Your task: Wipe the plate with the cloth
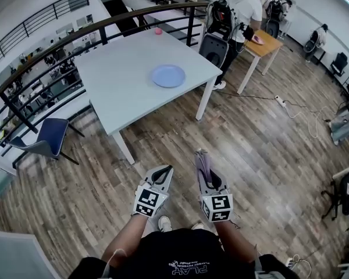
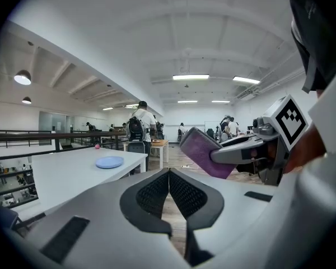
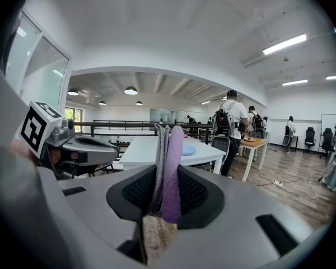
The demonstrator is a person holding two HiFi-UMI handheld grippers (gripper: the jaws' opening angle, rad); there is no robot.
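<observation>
While the right gripper (image 3: 169, 198) stands clamped on a folded purple cloth (image 3: 171, 161) that sticks up between its jaws, the left gripper (image 2: 168, 178) just beside it is closed on nothing, jaws together. Both hang over a wooden floor (image 1: 256, 156). Well ahead of them a blue plate (image 1: 168, 75) lies on a white table (image 1: 116, 95), with a small pink ball (image 1: 158, 31) farther off near the table's far edge.

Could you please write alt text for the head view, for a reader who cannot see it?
Seen from above, a person holds two grippers: the right gripper is shut on a purple cloth, and the left gripper is shut and empty. Ahead, a blue plate lies on a white table.
</observation>
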